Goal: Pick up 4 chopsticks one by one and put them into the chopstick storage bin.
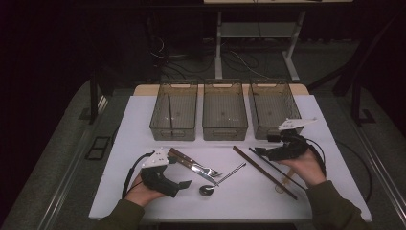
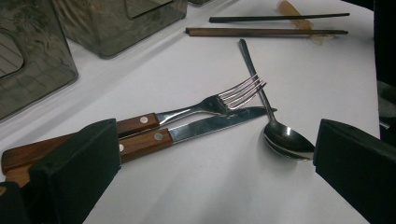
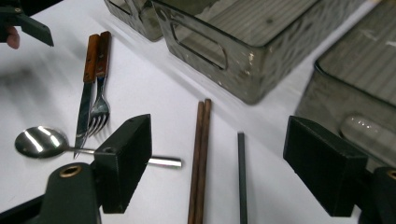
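The right gripper [image 3: 217, 163] hung released, jaws apart above the brown wooden chopsticks [image 3: 200, 158] and the dark thin stick [image 3: 241, 177] on the white counter [image 3: 154, 79]; the left gripper [image 2: 212, 172] stood released too.

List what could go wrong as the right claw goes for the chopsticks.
1. The brown chopsticks lie tight together with the thin black stick close beside them; the open right claw spans all of these and may pinch the wrong one or only one.
2. The spoon handle ends near the claw's jaw and could get nudged.
3. The smoky bins sit close, so a lifted stick might clip a rim.
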Action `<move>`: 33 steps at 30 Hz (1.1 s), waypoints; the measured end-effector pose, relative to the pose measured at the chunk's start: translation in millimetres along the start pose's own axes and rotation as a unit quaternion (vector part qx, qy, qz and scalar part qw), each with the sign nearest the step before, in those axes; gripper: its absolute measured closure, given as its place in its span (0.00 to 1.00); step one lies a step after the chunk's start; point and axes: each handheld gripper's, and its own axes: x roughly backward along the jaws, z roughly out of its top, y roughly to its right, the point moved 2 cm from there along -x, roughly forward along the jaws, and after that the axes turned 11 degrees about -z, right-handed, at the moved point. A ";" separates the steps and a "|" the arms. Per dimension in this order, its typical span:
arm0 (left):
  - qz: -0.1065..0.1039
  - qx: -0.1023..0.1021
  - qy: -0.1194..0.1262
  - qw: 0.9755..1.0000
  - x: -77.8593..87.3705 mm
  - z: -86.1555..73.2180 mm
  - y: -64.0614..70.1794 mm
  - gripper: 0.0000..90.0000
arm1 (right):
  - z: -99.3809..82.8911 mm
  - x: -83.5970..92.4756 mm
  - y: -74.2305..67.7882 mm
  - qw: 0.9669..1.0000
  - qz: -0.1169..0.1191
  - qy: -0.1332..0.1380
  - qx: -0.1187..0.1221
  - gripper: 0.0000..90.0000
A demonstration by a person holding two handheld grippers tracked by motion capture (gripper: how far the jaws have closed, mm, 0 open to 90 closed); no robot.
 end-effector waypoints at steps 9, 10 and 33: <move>0.001 0.000 -0.004 1.000 -1.4 0.0 1.0 0.00 | -28.5 25.5 17.6 1.000 -0.011 -0.007 -0.007 0.34; 0.001 -0.002 -0.005 1.000 -1.2 -0.2 1.2 0.00 | -30.8 27.7 18.9 1.000 -0.011 -0.007 -0.008 0.35; 0.008 -0.004 -0.007 1.000 -1.2 -0.9 2.4 0.00 | -74.2 28.0 26.7 0.997 -0.011 -0.080 0.013 0.78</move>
